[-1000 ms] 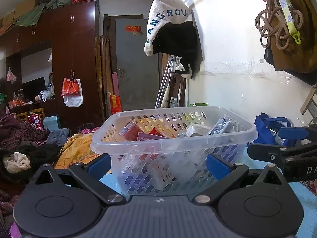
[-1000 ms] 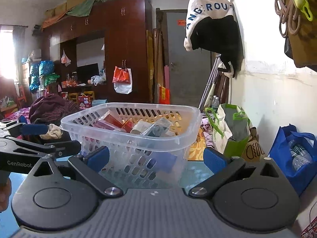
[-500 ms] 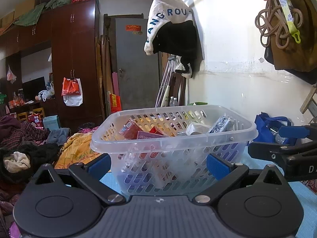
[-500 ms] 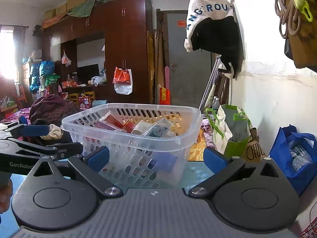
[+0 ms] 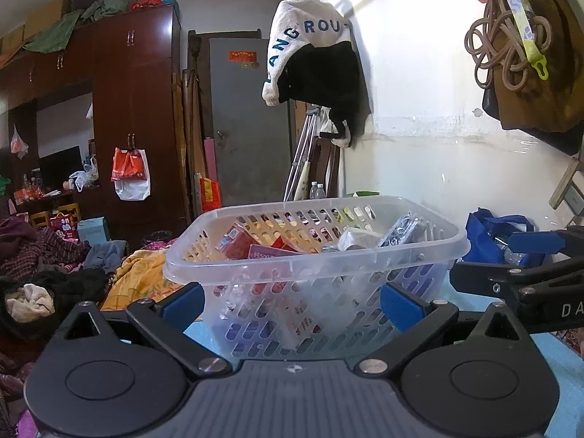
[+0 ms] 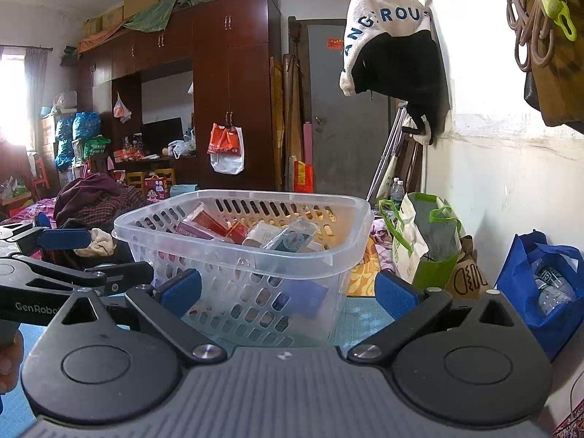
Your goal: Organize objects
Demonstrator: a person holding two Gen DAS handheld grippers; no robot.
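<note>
Basket (image 5: 315, 255), clear plastic with a perforated wall, stands on the light blue table (image 5: 569, 361) straight ahead of the left tool (image 5: 290, 299), and it holds red packets (image 5: 241, 244), a white roll (image 5: 356, 237) and a silvery pack (image 5: 401, 228). From the left wrist view the tool is spread wide with nothing between its blue pads, and its position relative to the basket is almost the same as 1 second ago; only a very small drift is visible. The right tool (image 5: 525, 266) appears at the right edge, just beside the basket. From the right wrist view the right tool (image 6: 288, 294) is also wide apart and holds nothing, the basket (image 6: 248, 244) is close in front, and the left tool (image 6: 69, 259) comes in from the left. Here too nothing has really moved. I judge that the objects are already gathered in the basket and both tools pause, so the task seems near its end or waits for the next object.
</note>
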